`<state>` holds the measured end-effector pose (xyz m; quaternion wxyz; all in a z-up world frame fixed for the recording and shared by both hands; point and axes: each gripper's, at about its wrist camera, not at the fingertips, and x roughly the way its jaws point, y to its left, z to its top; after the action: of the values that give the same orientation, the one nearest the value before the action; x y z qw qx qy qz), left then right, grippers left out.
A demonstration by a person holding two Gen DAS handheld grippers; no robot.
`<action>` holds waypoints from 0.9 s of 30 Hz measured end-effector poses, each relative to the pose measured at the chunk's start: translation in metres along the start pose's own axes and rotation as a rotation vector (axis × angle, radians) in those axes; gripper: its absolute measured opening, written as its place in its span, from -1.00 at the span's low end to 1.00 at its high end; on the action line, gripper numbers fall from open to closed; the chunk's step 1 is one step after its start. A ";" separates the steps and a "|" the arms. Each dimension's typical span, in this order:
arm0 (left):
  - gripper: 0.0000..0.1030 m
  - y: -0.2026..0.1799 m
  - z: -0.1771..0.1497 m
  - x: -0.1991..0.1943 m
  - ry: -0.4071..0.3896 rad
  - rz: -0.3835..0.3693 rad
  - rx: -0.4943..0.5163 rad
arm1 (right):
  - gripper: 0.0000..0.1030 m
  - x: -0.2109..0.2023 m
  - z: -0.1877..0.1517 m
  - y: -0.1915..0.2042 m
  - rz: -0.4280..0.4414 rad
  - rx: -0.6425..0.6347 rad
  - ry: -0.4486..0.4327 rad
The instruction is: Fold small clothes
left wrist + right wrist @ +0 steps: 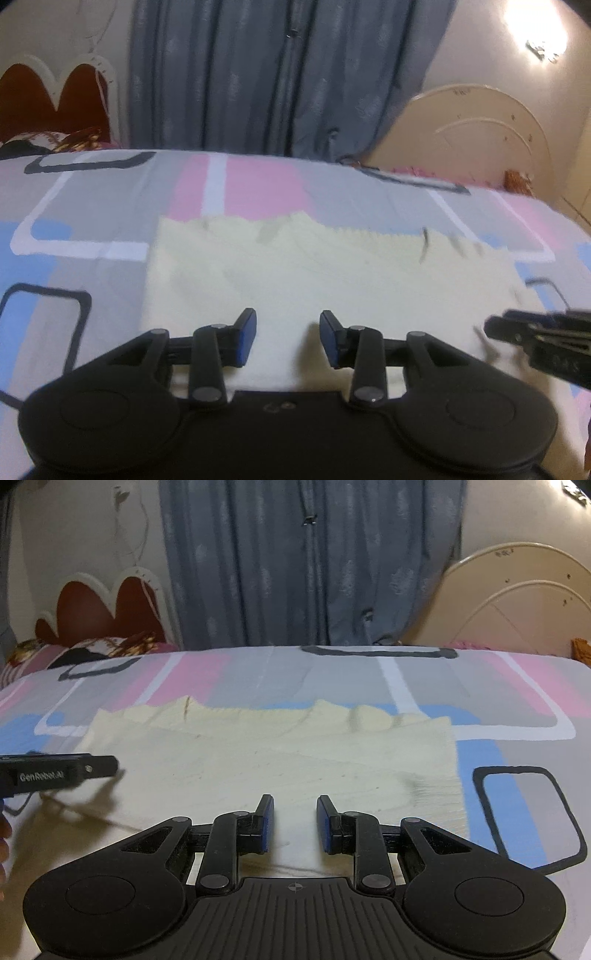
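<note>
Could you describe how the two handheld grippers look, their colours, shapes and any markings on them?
Both are matte black plastic. The left gripper and the right gripper each have two short fingers with blue pads, driven by linked bars with grey round pivot pins, on a wide body with two round lobes. The right body has ribbed grooves and a small crosshair mark. The left gripper's side reads "GenRobot.AI".

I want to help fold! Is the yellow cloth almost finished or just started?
Partly done, it seems. The cloth lies flat on the bed, with its far edge bunched, maybe one fold already. Nothing is in hand: the left tongs and right tongs are both open over it, gripping nothing. More folding probably remains.
</note>
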<state>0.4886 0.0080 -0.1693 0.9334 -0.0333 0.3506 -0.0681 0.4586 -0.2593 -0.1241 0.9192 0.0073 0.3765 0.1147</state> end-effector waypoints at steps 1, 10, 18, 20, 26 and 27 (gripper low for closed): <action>-0.22 -0.001 -0.005 0.000 0.006 0.004 0.010 | -0.51 0.001 -0.002 0.000 -0.007 -0.012 0.009; -0.19 0.014 -0.021 -0.012 -0.006 0.049 0.032 | -0.52 -0.013 -0.024 -0.056 -0.100 0.048 0.031; -0.23 -0.006 -0.033 -0.055 -0.011 0.001 -0.003 | -0.51 -0.051 -0.028 -0.027 -0.001 0.035 0.019; -0.23 -0.019 -0.042 -0.063 0.004 -0.030 0.001 | -0.51 -0.059 -0.037 -0.006 0.055 0.011 0.034; -0.17 -0.046 -0.079 -0.076 0.063 -0.058 0.031 | -0.51 -0.063 -0.067 0.041 0.152 -0.096 0.097; -0.17 -0.045 -0.083 -0.077 0.067 -0.052 0.040 | -0.51 -0.062 -0.071 0.043 0.149 -0.114 0.100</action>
<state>0.3718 -0.0265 -0.1773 0.9195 -0.0216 0.3794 -0.1003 0.3574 -0.2359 -0.1275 0.8871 -0.0226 0.4133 0.2042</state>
